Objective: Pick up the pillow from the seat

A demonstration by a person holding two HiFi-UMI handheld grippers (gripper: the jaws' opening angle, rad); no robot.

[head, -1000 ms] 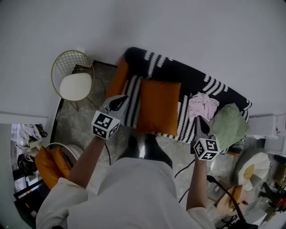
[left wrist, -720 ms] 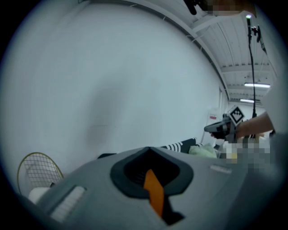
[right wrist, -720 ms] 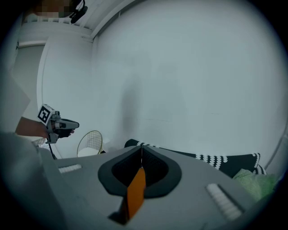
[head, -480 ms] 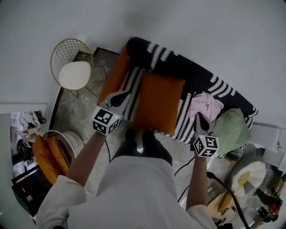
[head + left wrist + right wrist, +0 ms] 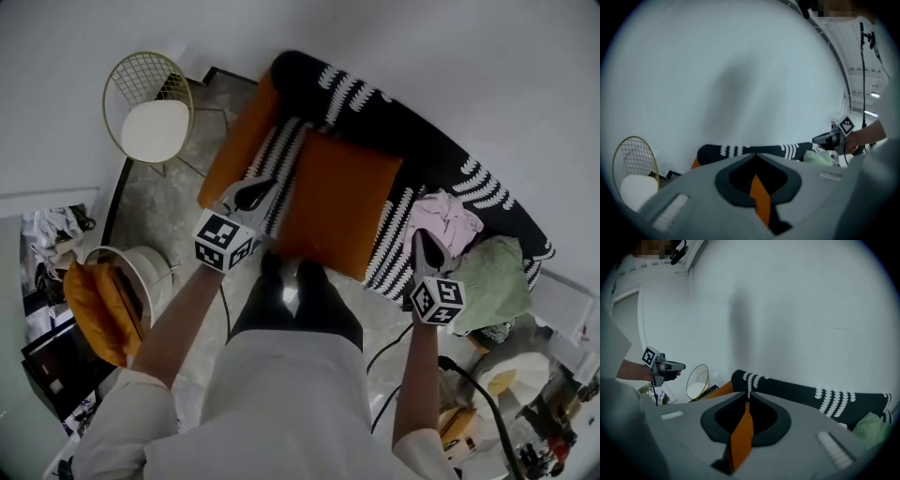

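- Orange pillow (image 5: 337, 202): flat on the striped sofa seat (image 5: 284, 155), untouched.
- Left gripper (image 5: 251, 192), right gripper (image 5: 424, 246): flanking it, jaws together, empty.
- Best: open wide, clamp opposite edges deeply, lift evenly.

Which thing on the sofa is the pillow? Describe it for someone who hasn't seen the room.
Find the black sofa with white stripes against the wall. On its seat lies the pillow: flat, square, plain orange, unlike the crumpled pink cloth and green cloth further along.
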